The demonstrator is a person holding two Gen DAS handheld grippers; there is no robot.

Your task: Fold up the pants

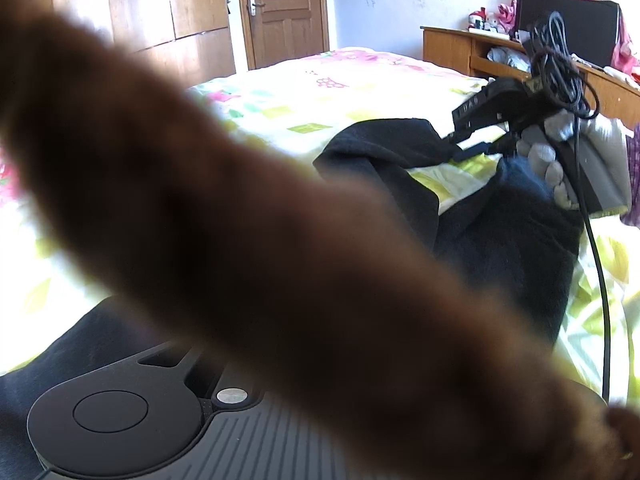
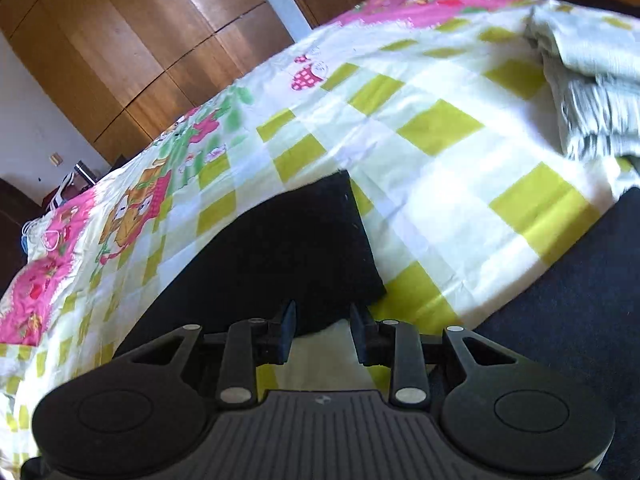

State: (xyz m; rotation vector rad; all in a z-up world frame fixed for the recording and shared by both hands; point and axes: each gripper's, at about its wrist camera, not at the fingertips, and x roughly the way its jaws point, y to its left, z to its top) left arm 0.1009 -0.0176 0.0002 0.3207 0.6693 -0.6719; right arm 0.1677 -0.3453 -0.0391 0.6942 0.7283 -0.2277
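Observation:
Dark navy pants (image 1: 492, 216) lie crumpled on the checked bedspread. In the left wrist view a blurred brown mass (image 1: 240, 240) close to the lens hides my left gripper's fingers. The right gripper (image 1: 476, 116), held by a gloved hand (image 1: 548, 160), sits at the pants' far edge. In the right wrist view my right gripper (image 2: 323, 330) is open, fingers (image 2: 286, 330) wide apart, just above a flat pant leg (image 2: 280, 248) and gripping nothing. More dark cloth (image 2: 580, 300) lies at the right.
The bed (image 2: 440, 128) has a green-checked, pink-bordered cover. A folded pale blanket (image 2: 596, 80) lies at its far right. A wooden wardrobe (image 2: 132, 40) and door (image 1: 284, 8) stand behind; a desk with a monitor (image 1: 568, 20) stands right. A black cable (image 1: 600, 272) hangs from the right gripper.

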